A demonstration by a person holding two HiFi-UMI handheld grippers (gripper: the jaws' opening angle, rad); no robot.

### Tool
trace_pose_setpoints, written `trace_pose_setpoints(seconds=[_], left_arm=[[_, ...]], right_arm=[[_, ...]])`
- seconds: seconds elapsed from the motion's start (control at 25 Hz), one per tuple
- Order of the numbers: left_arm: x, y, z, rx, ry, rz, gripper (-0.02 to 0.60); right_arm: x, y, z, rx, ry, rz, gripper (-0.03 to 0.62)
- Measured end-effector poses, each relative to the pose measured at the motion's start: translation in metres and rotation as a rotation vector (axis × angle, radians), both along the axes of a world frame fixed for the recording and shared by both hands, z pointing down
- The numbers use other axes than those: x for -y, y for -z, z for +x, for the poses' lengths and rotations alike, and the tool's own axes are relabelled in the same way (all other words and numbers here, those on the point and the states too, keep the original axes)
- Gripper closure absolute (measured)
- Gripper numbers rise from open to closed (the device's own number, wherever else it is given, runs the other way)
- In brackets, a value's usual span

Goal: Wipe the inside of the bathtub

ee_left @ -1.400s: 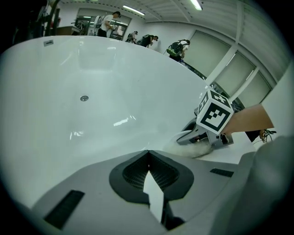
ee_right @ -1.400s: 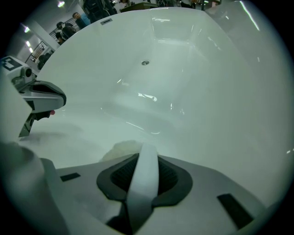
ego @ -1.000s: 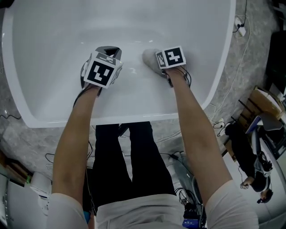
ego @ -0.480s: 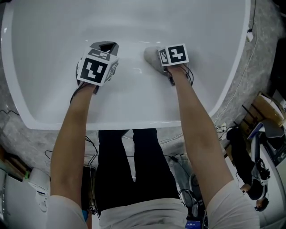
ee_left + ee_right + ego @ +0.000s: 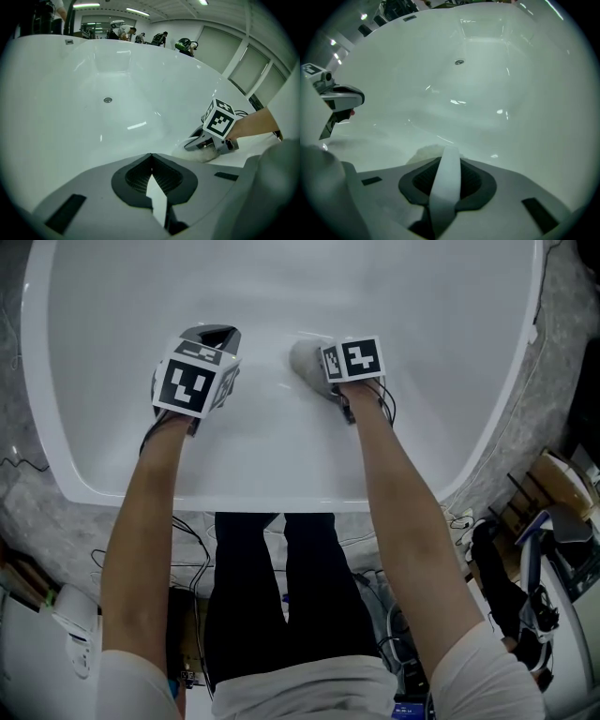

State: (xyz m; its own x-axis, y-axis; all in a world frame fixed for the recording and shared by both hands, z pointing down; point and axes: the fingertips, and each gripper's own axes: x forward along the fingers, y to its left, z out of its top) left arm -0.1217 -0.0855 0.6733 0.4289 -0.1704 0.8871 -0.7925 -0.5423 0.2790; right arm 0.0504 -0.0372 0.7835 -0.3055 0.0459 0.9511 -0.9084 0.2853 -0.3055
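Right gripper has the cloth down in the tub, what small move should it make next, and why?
Probably slide the right gripper forward, dragging the cloth along the bathtub toward the drain. Its jaws are shut on the cloth, the cloth seems pressed to the surface at the person's end, and nothing lies ahead of it.

Glossy smooth bathtub (image 5: 281, 296), fuzzy soft cloth (image 5: 305, 360)

The white bathtub (image 5: 281, 465) is standing on a speckled grey floor (image 5: 19, 512), and black cables (image 5: 187, 532) are trailing over the floor by its near rim. A pale cloth (image 5: 305, 360) is resting on the tub's inner surface.
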Motion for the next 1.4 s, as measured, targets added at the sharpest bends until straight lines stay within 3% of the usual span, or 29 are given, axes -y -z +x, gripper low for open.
trace_pose_setpoints(seconds=[0.64, 1.08, 1.4], left_arm=[[0.014, 0.013, -0.092, 0.088, 0.079, 0.037, 0.572], [0.025, 0.023, -0.123, 0.101, 0.163, 0.026, 0.572], [0.022, 0.027, -0.129, 0.069, 0.230, 0.009, 0.572]], right_arm=[[0.010, 0.010, -0.150, 0.172, 0.065, 0.005, 0.500], [0.016, 0.022, -0.237, 0.309, 0.125, 0.015, 0.499], [0.015, 0.027, -0.275, 0.436, 0.153, 0.027, 0.499]])
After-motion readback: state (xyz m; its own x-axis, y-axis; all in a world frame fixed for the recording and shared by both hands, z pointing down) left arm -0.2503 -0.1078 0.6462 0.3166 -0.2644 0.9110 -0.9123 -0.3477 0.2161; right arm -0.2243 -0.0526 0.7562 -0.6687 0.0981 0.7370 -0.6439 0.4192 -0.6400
